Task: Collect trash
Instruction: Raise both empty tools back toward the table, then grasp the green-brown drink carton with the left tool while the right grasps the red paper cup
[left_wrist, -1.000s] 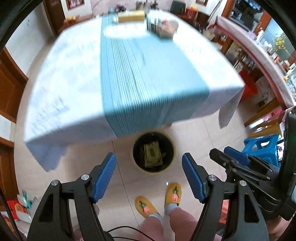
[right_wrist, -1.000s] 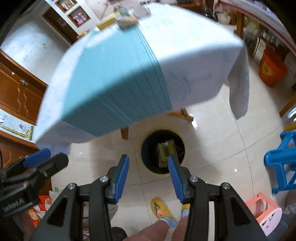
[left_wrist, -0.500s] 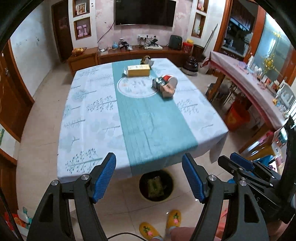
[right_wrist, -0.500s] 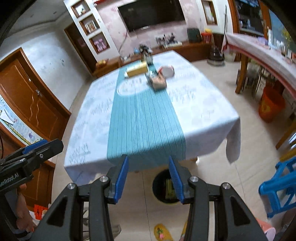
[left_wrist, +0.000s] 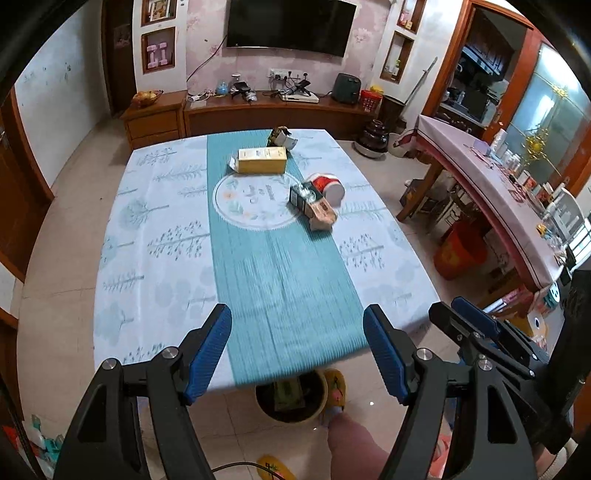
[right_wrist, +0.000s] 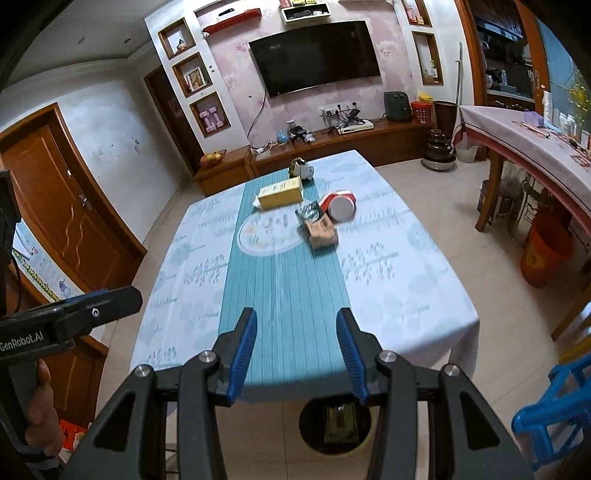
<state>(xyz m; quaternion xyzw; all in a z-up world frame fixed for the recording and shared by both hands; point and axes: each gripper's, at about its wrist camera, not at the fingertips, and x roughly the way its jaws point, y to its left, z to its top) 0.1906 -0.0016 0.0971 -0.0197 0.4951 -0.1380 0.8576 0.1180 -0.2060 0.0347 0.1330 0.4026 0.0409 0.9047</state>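
Living-room table (left_wrist: 155, 236) w/ a teal-striped cloth fills both wrist views now; a sec ago both cams looked down on the trash bin (left_wrist: 291, 398) on the floor by the table's near edge, so both grippers have lifted and tipped up toward the tabletop. Bin already has a greenish pack in it. My read: one drop done, next pickup starting.

Left gripper (left_wrist: 297, 354) is spread w/ nothing between the pads; right gripper (right_wrist: 295, 354) is also parted and empty, somewhat narrower.

Remaining trash sits mid-table, well ahead of both tools: tan carton (left_wrist: 322, 218) touching a dark pack (left_wrist: 303, 195), red-white cup (left_wrist: 328, 186) on its side just behind, yellow box (left_wrist: 262, 159) further back, small crumpled carton (left_wrist: 282, 137) near the far edge. Tan carton is closest to both grippers, prob. the next grab.
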